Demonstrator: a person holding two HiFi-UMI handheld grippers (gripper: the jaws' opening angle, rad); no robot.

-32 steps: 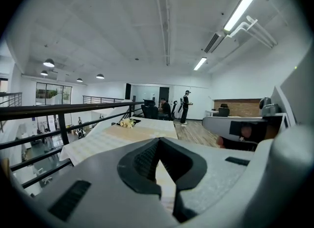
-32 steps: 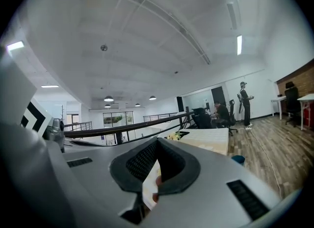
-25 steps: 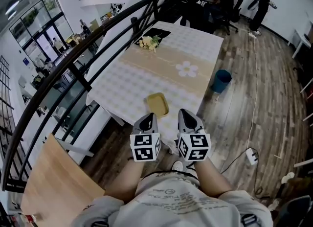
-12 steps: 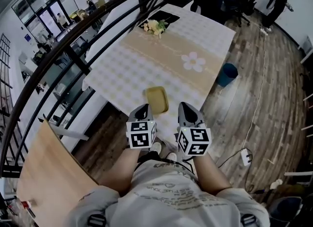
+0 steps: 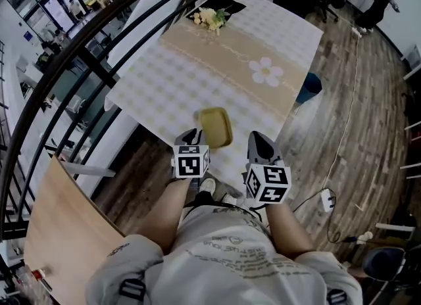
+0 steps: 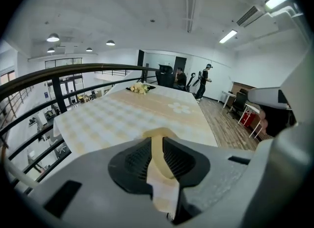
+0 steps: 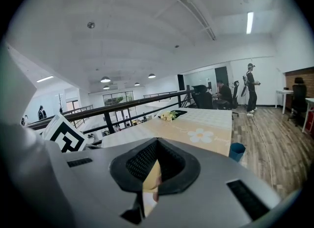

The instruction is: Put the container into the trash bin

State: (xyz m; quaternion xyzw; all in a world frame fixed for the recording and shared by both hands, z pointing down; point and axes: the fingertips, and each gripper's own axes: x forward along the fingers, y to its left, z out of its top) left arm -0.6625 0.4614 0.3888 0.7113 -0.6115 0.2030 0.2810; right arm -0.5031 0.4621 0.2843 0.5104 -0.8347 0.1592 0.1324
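Note:
A shallow yellow container [image 5: 214, 127] lies on the checked tablecloth near the table's front edge. Its rim shows as a yellow strip [image 6: 158, 133] just over the left jaws in the left gripper view. The blue trash bin [image 5: 308, 89] stands on the wooden floor right of the table, also in the right gripper view [image 7: 237, 151]. My left gripper [image 5: 189, 139] hovers just short of the container's near left corner, its jaws shut and empty [image 6: 158, 146]. My right gripper [image 5: 258, 146] sits to the container's right, also shut on nothing [image 7: 153, 172].
The long table [image 5: 197, 67] carries a flower bunch [image 5: 210, 18] at its far end. A black railing [image 5: 85, 67] runs along the left. A wooden board [image 5: 59, 231] lies lower left. A power strip [image 5: 326, 199] and cable lie on the floor at right. People stand far back.
The person has stepped closer to the table. Both grippers have advanced toward the container, which now lies just ahead of the left gripper. The jaws stayed shut.

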